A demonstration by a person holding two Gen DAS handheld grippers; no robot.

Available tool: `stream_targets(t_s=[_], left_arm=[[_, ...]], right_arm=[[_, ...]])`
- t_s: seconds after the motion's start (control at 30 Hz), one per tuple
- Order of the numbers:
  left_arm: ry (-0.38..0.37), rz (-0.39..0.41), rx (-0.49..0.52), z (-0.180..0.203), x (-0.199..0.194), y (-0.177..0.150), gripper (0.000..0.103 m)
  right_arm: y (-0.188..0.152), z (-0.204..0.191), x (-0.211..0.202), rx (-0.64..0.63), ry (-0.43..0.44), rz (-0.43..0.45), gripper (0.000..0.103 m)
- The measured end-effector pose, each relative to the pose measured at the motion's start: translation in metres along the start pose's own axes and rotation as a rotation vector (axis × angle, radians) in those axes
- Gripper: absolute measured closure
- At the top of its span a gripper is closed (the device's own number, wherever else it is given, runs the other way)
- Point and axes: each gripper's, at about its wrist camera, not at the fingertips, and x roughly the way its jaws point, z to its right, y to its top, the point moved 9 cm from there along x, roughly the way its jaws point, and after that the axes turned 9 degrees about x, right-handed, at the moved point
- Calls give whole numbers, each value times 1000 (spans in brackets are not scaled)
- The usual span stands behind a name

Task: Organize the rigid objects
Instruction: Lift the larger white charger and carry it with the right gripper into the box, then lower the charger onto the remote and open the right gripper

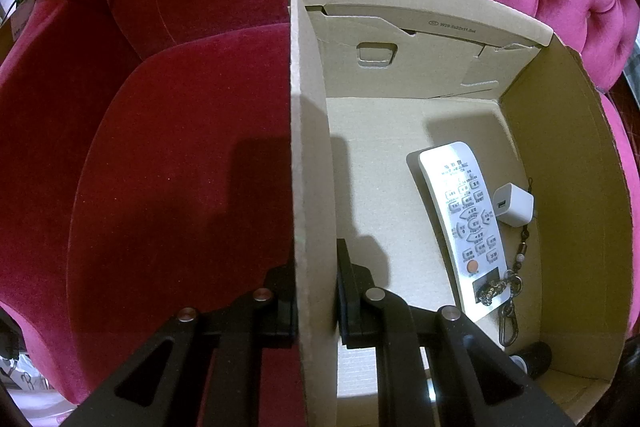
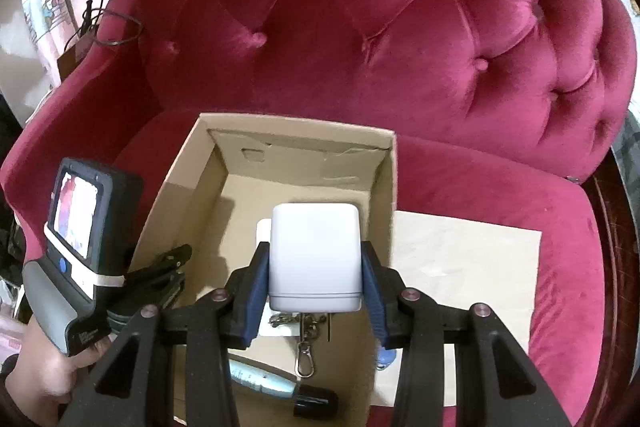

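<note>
A white rectangular adapter block (image 2: pixel 315 259) sits at the centre of the right-wrist view, clamped between the blue pads (image 2: pixel 256 287) of the right gripper (image 2: pixel 316 291). Its long axis runs up the frame, and a metal prong at its lower end points toward the camera. It hangs above the open cardboard box (image 2: pixel 180 179).

On the box floor, lower right of the left-wrist view, a white remote control (image 1: pixel 466 223) lies with its long axis running up the frame, tilted slightly left, orange button nearest the camera. A small white USB charger (image 1: pixel 514 205) rests just right of it, and a keychain (image 1: pixel 508 291) crosses its near end. A dark-capped tube (image 2: pixel 280 387) lies at the lower edge of the right-wrist view.

The left gripper (image 1: pixel 316 307) is pinched shut on the box's left wall. The box stands on a crimson tufted armchair (image 2: pixel 400 47).
</note>
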Motion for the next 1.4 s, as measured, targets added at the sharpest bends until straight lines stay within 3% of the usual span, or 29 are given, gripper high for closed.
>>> stream_targets(t_s=[0.63, 1.1, 1.4], left_arm=[[-2, 2, 0, 0, -1, 0, 88], [-2, 2, 1, 0, -2, 0, 88], [-2, 1, 1, 0, -2, 0, 88]], right_arm=[[-28, -32, 63, -21, 46, -126, 58], [-40, -32, 107, 17, 51, -225, 57], [-41, -29, 114, 23, 55, -237, 57]])
